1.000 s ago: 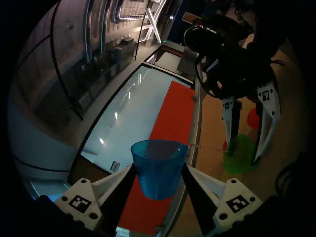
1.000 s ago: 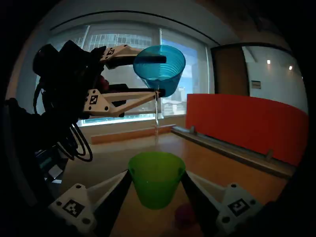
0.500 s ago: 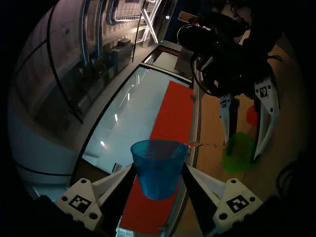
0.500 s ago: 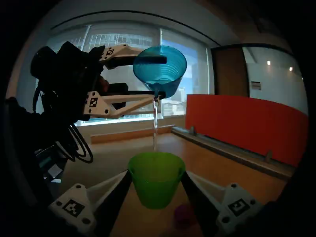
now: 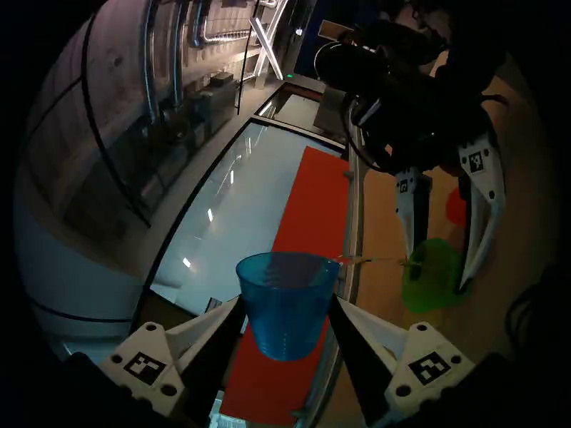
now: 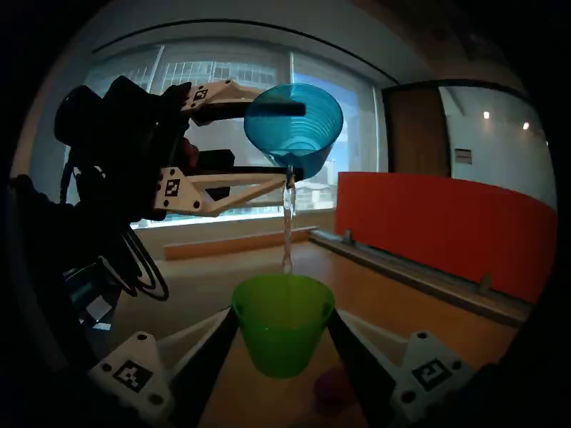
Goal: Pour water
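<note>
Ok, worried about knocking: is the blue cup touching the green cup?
Apart. Right gripper view: blue cup above green cup, water falling through the gap.

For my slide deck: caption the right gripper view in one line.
Left gripper tips a blue cup, pouring a water stream into the green cup held by the right gripper.

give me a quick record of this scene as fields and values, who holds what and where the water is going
left gripper: jaws shut on blue cup, tipped over
right gripper: jaws shut on green cup, upright, below the blue cup
water stream: falling from the blue cup's rim into the green cup
surface: wooden table
background: red partition, window
task state: pouring under way
</note>
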A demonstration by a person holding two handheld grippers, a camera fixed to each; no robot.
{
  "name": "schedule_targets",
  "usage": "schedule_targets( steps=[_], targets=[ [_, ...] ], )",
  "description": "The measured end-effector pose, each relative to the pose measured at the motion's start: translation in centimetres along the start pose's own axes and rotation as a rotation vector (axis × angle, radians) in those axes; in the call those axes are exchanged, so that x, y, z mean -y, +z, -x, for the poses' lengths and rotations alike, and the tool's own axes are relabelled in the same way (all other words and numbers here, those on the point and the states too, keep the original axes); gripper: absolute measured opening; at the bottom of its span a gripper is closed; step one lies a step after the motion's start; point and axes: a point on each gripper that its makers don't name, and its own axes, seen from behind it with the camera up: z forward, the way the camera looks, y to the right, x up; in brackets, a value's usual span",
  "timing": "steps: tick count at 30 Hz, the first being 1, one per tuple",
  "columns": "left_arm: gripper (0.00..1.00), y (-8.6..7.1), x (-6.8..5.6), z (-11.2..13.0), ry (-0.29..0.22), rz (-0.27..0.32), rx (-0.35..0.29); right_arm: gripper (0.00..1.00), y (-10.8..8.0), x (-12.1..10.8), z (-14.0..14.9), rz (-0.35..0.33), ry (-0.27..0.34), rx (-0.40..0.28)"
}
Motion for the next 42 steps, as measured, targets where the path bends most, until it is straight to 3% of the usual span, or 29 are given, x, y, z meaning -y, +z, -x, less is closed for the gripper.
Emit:
schedule_targets(
  steps=[15, 24, 33, 42],
  targets=[
    [0.81, 0.15, 0.49, 0.17, 0.055, -0.010, 0.009, 0.90, -0.06, -0.01, -0.34, 0.004, -0.005, -0.005],
    [0.81, 0.16, -0.16, 0.44, 0.088, -0.018, 0.019, 0.90, -0.19, -0.04, -0.21, 0.008, -0.005, -0.006],
    [0.81, -0.10, 0.68, 0.15, 0.135, -0.026, 0.019, 0.90, -0.11, -0.11, -0.24, 0.008, -0.006, -0.006],
    [0.80, -0.18, 0.29, -0.01, 0.166, -0.036, 0.018, 0.90, -0.09, -0.23, -0.22, 0.011, -0.011, -0.006]
  ],
)
